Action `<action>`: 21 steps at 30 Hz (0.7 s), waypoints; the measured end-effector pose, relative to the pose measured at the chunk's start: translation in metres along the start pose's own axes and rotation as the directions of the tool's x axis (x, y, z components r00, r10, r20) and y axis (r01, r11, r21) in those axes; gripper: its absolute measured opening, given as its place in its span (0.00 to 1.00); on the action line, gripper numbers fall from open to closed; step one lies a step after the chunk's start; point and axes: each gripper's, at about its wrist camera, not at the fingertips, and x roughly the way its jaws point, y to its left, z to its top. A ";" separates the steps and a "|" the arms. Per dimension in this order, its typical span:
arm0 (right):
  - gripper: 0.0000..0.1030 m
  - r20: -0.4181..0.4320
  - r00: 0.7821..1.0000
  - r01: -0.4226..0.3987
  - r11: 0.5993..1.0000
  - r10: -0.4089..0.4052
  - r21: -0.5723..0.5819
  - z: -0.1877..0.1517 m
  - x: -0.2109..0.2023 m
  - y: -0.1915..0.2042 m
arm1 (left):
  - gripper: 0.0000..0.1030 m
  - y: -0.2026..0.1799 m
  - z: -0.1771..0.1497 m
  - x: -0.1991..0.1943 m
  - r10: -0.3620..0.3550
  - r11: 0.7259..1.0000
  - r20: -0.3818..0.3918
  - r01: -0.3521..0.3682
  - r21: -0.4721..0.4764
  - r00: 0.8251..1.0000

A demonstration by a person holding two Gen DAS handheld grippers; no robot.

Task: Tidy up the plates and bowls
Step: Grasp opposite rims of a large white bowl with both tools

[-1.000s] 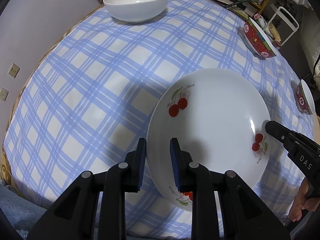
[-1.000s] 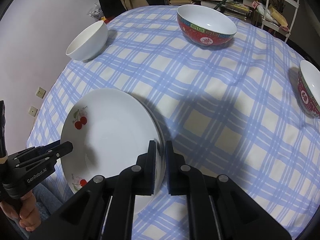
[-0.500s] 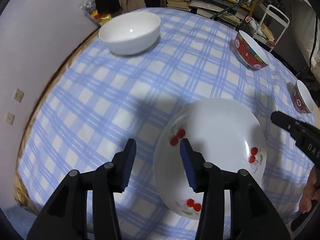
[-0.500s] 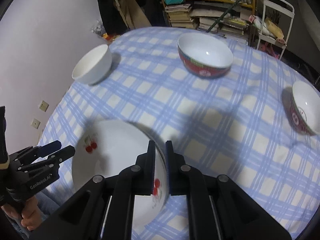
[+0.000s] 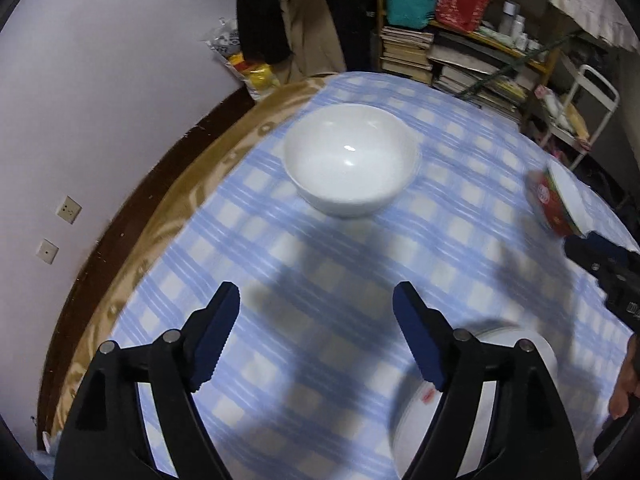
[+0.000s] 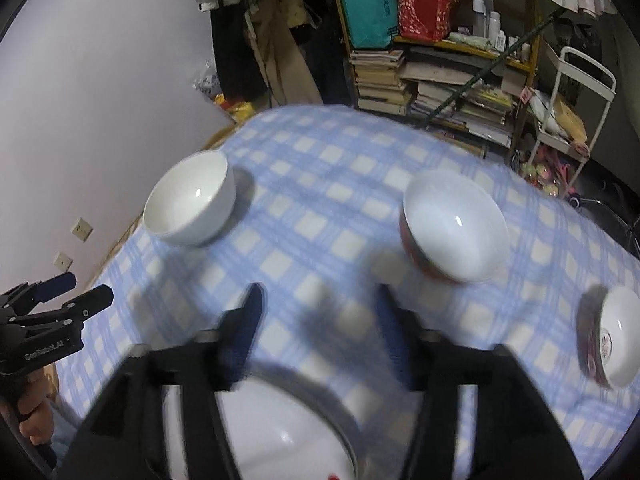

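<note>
The white cherry-print plate (image 5: 416, 420) (image 6: 276, 432) lies on the checked tablecloth near the front edge, half hidden under the gripper bodies. My left gripper (image 5: 316, 316) hangs above the cloth, jaws opening, nothing between them. My right gripper (image 6: 320, 312) is blurred, jaws opening and empty, raised over the plate's far rim. A plain white bowl (image 5: 352, 164) (image 6: 192, 200) sits ahead at the far left. A red-sided bowl (image 6: 452, 228) (image 5: 556, 204) stands mid-table, and a smaller red bowl (image 6: 612, 336) sits at the right.
The blue-and-white checked tablecloth (image 5: 360, 264) covers a round table with a brown edge (image 5: 120, 240) by the wall. Behind it stand shelves of books (image 6: 440, 80), hanging clothes (image 6: 280, 40) and a white trolley (image 6: 568, 100). A hand (image 6: 36, 420) holds the left gripper.
Both grippers let go of the plate's rim, opened wide and rose, tilting up toward the far bowls. The plate now lies low in both views.
</note>
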 end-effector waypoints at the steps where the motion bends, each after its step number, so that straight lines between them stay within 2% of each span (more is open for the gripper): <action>1: 0.75 0.005 1.000 0.003 1.000 -0.003 0.003 0.007 0.004 0.002 | 0.76 0.003 0.005 0.004 0.014 1.000 0.002 -0.014 0.002 1.000; 7: 0.81 -0.005 1.000 -0.013 1.000 0.013 -0.019 0.044 0.034 0.023 | 0.76 0.017 0.035 0.032 -0.004 1.000 0.004 0.003 0.030 1.000; 13: 0.82 -0.022 0.997 -0.068 0.998 0.067 -0.013 0.068 0.063 0.047 | 0.76 0.031 0.056 0.057 -0.057 0.997 -0.005 0.057 -0.043 0.998; 18: 0.82 -0.038 0.996 -0.087 0.996 0.086 -0.019 0.080 0.087 0.066 | 0.76 0.042 0.071 0.078 -0.050 0.994 -0.004 0.050 -0.095 0.999; 21: 0.82 -0.046 0.992 -0.115 0.993 0.113 -0.026 0.086 0.099 0.071 | 0.76 0.045 0.079 0.095 -0.019 0.995 -0.005 0.018 -0.102 1.000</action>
